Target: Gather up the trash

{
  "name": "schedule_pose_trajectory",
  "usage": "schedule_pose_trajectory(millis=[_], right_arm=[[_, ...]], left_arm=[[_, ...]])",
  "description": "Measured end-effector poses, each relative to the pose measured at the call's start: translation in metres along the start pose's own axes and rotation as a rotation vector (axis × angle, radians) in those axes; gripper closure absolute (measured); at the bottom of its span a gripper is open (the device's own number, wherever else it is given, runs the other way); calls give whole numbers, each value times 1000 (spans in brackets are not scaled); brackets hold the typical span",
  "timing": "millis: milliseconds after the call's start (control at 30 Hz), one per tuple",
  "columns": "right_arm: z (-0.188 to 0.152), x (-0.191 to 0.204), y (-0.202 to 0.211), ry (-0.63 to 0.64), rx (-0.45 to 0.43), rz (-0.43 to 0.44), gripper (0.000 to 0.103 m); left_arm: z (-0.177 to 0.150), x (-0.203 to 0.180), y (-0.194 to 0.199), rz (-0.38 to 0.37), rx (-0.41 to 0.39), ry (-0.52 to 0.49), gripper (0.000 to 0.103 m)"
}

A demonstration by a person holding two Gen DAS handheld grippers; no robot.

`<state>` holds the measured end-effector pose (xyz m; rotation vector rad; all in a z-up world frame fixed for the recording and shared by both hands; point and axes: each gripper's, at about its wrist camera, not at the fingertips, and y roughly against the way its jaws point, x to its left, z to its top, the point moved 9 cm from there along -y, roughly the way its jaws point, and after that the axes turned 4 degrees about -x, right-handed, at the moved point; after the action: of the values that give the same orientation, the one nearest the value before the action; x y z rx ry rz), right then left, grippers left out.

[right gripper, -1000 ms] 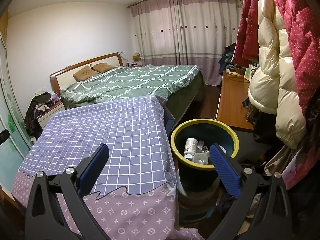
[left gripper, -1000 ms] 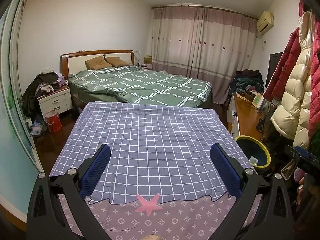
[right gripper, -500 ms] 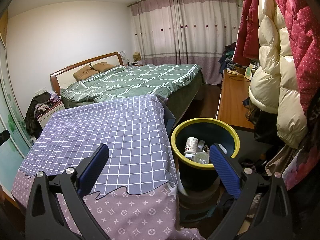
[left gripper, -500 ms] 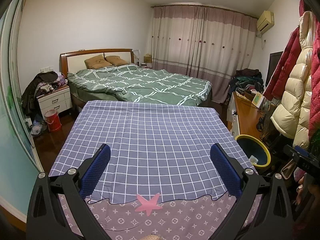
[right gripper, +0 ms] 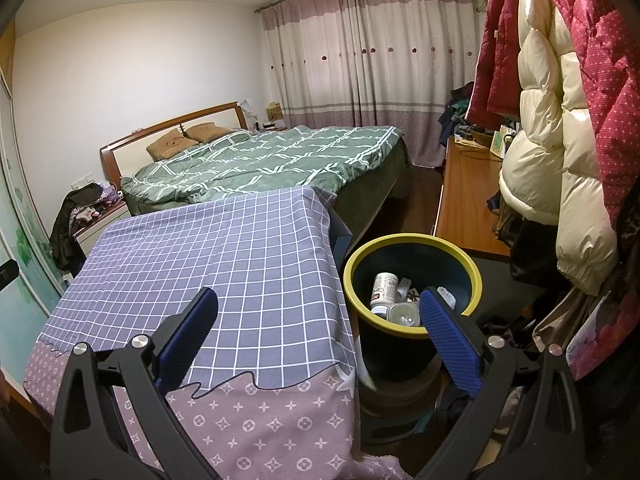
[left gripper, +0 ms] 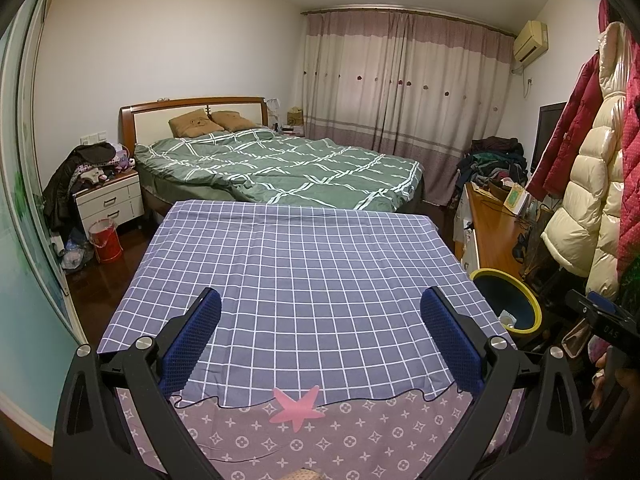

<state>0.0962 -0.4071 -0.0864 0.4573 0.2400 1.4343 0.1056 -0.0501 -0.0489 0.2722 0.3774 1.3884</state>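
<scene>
While the trash bin (right gripper: 412, 280) with its yellow rim stands on the floor just beside the right edge of the tabletop (right gripper: 224, 264), a white bottle (right gripper: 383, 288) and a clear lidded tub (right gripper: 403, 314) lie inside it. I hold my right tongs (right gripper: 318, 312) spread wide and empty, one finger over the checked cloth, the other over the bin's rim. My left tongs (left gripper: 320, 312) are equally wide apart, gripping nothing, above the bare checked cloth (left gripper: 304, 272). Behind lies a green bed (left gripper: 288, 168).
</scene>
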Motion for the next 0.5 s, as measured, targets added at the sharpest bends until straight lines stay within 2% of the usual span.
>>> schedule_pose_trajectory(millis=[500], right_arm=[[0, 0, 0, -1, 1, 0, 7]], left_arm=[[1, 0, 0, 0, 1, -1, 5]])
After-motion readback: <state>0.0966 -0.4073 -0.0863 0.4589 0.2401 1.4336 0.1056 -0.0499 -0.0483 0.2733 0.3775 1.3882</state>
